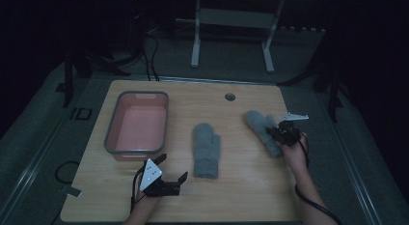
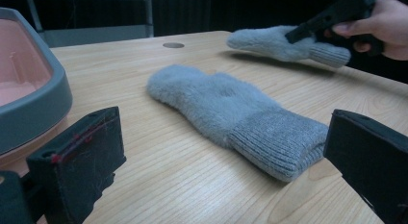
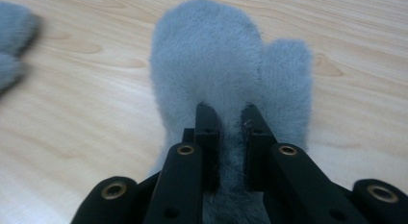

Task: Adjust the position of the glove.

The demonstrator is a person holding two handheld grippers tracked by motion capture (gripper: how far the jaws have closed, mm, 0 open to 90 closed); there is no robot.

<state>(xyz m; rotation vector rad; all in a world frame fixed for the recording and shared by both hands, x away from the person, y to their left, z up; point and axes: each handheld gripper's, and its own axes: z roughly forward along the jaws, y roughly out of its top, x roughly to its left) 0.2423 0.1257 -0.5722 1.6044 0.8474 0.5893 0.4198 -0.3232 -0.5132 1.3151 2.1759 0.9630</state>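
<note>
In the high view, the wooden table (image 1: 241, 186) carries a pink bin with a grey rim (image 1: 137, 121) at the left, one grey mitten (image 1: 206, 148) in the middle and a second grey mitten (image 1: 263, 130) at the right. The right gripper (image 1: 281, 133) sits on the cuff end of the second mitten, while the left gripper (image 1: 168, 171) rests low on the table just in front of the bin, with its jaws spread wide and nothing between them. In the left gripper view, the middle mitten (image 2: 235, 118) lies flat with its ribbed cuff toward the camera, apart from both jaws, and the bin (image 2: 29, 96) stands close at the left; farther off, the other gripper (image 2: 332, 17) and a hand (image 2: 380, 22) are over the second mitten (image 2: 279, 41). In the right gripper view, the jaws stand narrow and pinch a fold of the fluffy fabric of the second mitten (image 3: 226, 65) near its cuff, with the thumb of the mitten pointing to the right. The step in hand seems to be the lifting of this mitten, probably toward the bin. To do it well, the person should keep the pinch firm, because soft fabric may slip, lift straight up until the fingertip end leaves the wood, and then carry it high enough over the middle mitten and the rim.
</note>
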